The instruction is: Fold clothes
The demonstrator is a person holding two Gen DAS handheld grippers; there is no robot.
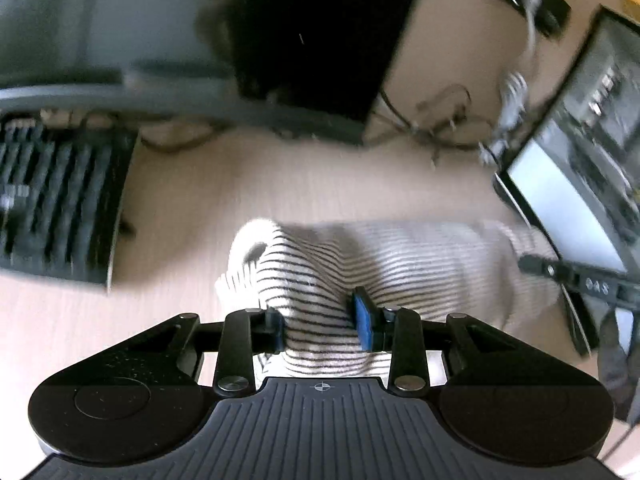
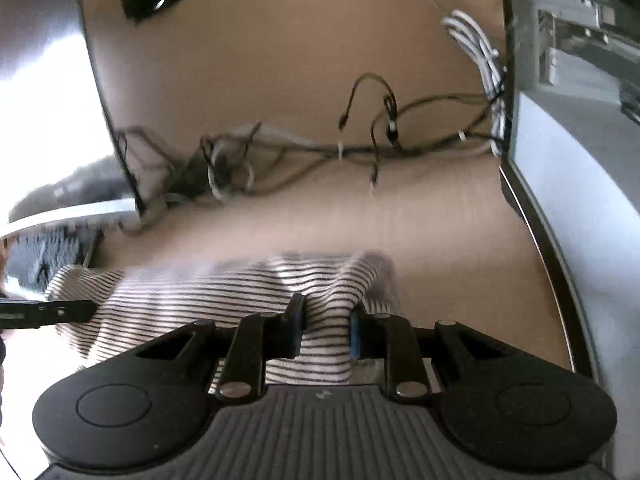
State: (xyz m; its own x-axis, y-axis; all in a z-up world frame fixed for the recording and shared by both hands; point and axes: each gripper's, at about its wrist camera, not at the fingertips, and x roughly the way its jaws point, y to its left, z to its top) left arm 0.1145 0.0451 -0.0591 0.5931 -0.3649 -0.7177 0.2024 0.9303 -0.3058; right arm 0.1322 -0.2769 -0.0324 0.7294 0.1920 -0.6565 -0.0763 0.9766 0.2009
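- Grip first: left gripper point(image 1: 320, 326) has striped cloth bunched between its blue pads point(image 1: 363, 322), jaws narrowed to a small gap and pinching a ridge of the striped garment point(image 1: 400, 264).
- Right gripper point(image 2: 325, 330) does the same at the other end: jaws nearly closed, a fold of the same garment point(image 2: 224, 292) squeezed between them.
- Both grabs look solid, but each holds a thick bunch rather than a clean edge. My read: layers may slip unevenly when lifted.
- Garment lies on the light wooden table point(image 1: 280, 176), stretched between the two grippers, near edge under the claws, far edge humped up.
- Step in hand, as I judge it: pick up the near side at two points and carry it over to make a fold.
- To do it well: lift both ends together, keep the cloth lightly taut between the grippers, move them in parallel so the crease runs along the stripes.
- Keep the lift low; let the far part stay flat on the table as an anchor.
- Clearance is tight. Keyboard point(image 1: 60, 200) is near on the left, a monitor point(image 1: 580, 184) stands just beside the garment's right end, and a cable bundle point(image 2: 320, 148) lies beyond the cloth.
- Risk: a wide swing snags the cables or bumps the screen. Fold towards open table, then release both ends together.
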